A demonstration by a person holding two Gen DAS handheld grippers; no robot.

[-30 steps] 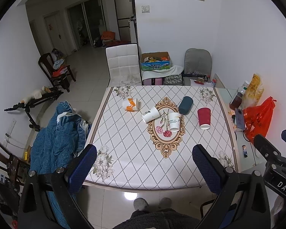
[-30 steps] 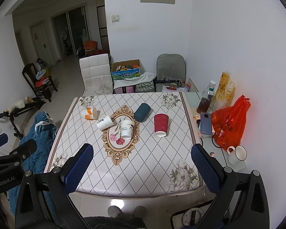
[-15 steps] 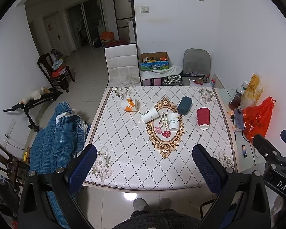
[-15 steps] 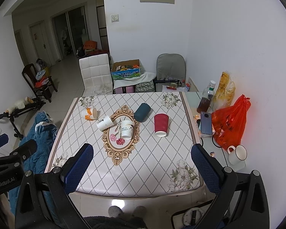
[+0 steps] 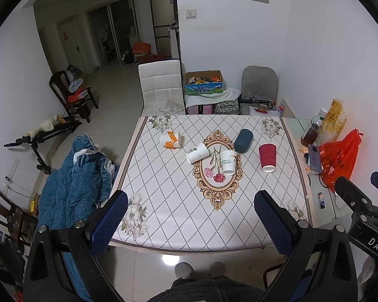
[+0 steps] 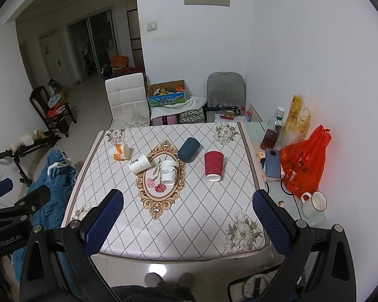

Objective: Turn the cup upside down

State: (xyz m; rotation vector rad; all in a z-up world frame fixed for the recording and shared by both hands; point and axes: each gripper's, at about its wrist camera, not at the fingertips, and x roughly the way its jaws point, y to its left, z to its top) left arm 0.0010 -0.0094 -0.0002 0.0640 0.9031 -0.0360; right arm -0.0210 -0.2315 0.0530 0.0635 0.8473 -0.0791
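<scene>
Several cups lie on their sides on the patterned table: a red cup, a dark teal cup, two white cups near the gold oval, and an orange-and-white cup at the far left. My left gripper and right gripper are both open and empty, held high in front of the table's near edge, far from the cups.
A white chair, a cardboard box and a grey chair stand behind the table. A blue quilt lies at its left. An orange bag, bottles, a phone and a white mug sit on the side table at right.
Both views have shifted very slightly; the cups have not moved and both grippers stay open.
</scene>
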